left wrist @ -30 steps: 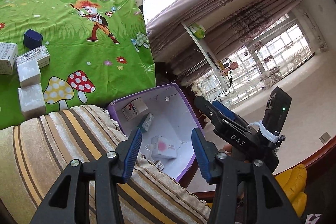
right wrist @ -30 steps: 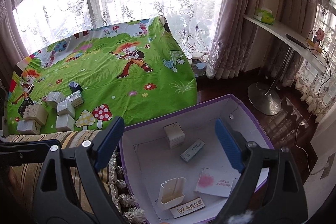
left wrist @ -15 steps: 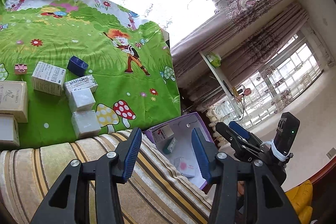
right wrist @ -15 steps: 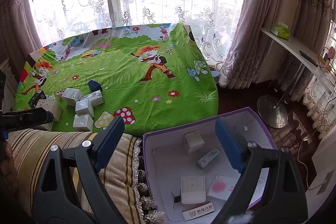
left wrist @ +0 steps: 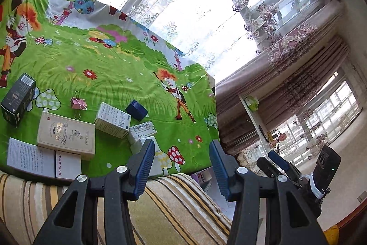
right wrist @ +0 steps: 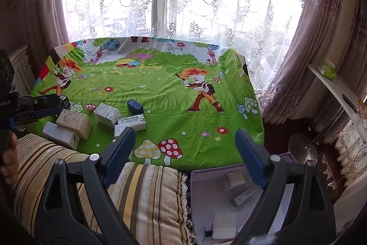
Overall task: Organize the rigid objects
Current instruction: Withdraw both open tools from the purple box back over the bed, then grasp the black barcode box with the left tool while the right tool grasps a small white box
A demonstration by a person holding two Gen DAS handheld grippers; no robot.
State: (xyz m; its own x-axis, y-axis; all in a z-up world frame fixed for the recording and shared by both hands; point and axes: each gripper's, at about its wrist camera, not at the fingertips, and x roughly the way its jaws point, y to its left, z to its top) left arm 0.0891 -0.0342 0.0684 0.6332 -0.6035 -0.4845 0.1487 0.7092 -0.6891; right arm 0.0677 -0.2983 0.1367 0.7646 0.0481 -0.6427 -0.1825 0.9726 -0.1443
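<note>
Several small boxes lie on the green cartoon cloth [left wrist: 119, 75]: a beige box [left wrist: 66, 138], a white printed box [left wrist: 113, 119], a dark blue cube [left wrist: 137, 110], a black box [left wrist: 18, 102] and a pink binder clip [left wrist: 78, 105]. My left gripper [left wrist: 181, 167] hangs open and empty over the cloth's near edge, to the right of this cluster. My right gripper [right wrist: 185, 153] is wide open and empty, above the cloth edge and the purple box [right wrist: 206, 170]. That box holds several small white boxes [right wrist: 224, 225] and a black clip [right wrist: 207, 233].
A striped cushion [right wrist: 142, 194] fills the foreground between me and the cloth. The purple box stands low to its right, beside dark floor with a lamp base [right wrist: 302, 146]. Lace curtains [right wrist: 183, 4] and a window back the table. A white shelf [right wrist: 332, 84] runs along the right wall.
Both views have swung up and left from the purple box toward the boxes on the cloth. The left gripper has left the purple box. Neither gripper's jaws have changed.
</note>
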